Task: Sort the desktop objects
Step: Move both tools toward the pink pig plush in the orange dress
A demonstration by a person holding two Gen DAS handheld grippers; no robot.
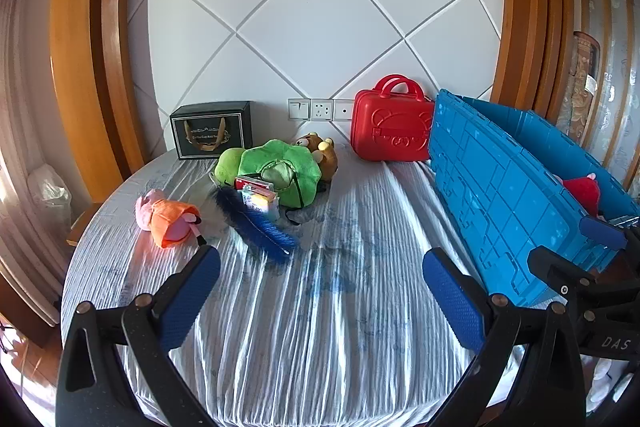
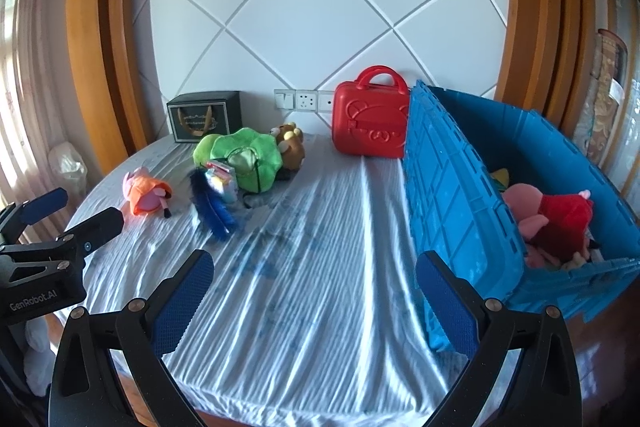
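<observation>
Both grippers hover wide open and empty over the near part of the cloth-covered table, toys still scattered at the far left.

The left gripper and the right gripper each hold their blue-padded jaws spread far apart with nothing between them. At the far left lie a pink-and-orange plush, a dark blue feather, and a small card packet resting against a green turtle plush, with a brown bear plush just behind it. A black gift box and a red toy case stand by the far wall. On the right, the open blue crate holds a red-dressed pink plush.
</observation>
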